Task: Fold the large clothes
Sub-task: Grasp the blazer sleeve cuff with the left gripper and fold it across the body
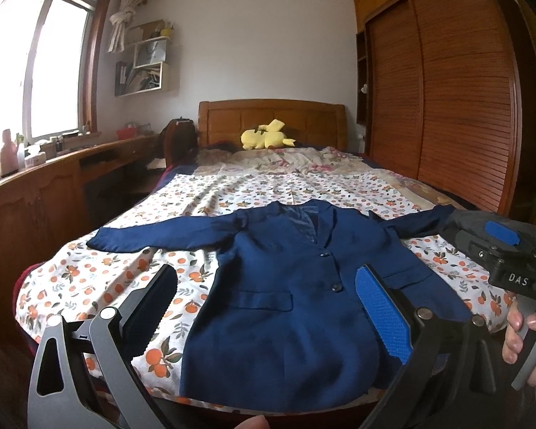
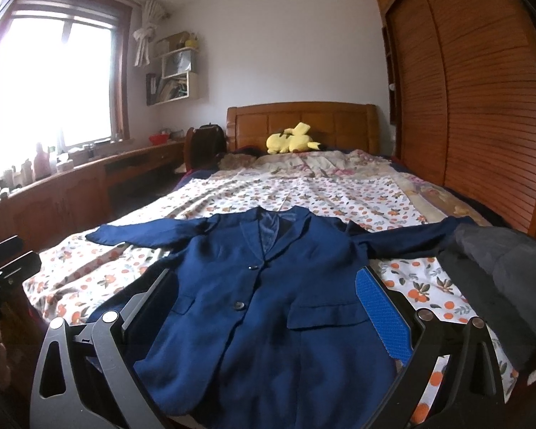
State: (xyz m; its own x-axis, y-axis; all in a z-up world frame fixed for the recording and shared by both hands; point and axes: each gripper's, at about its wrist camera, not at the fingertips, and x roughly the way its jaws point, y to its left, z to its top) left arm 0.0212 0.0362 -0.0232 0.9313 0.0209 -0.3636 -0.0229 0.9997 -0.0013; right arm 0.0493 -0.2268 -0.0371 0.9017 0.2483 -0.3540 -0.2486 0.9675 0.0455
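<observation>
A navy blue blazer (image 1: 278, 286) lies flat and face up on the bed, buttoned, with both sleeves spread out sideways. It also shows in the right wrist view (image 2: 268, 296). My left gripper (image 1: 268, 293) is open and empty, held above the blazer's hem near the foot of the bed. My right gripper (image 2: 264, 296) is open and empty, also above the lower part of the blazer. The right gripper's body (image 1: 511, 261) shows at the right edge of the left wrist view, over the blazer's right sleeve end.
The bed has an orange-print sheet (image 1: 232, 189) and a wooden headboard (image 1: 271, 118) with a yellow plush toy (image 1: 266, 137). A grey-black garment (image 2: 500, 275) lies at the bed's right edge. A wooden wardrobe (image 2: 482, 89) stands right, a wooden counter (image 1: 53, 178) with bottles left.
</observation>
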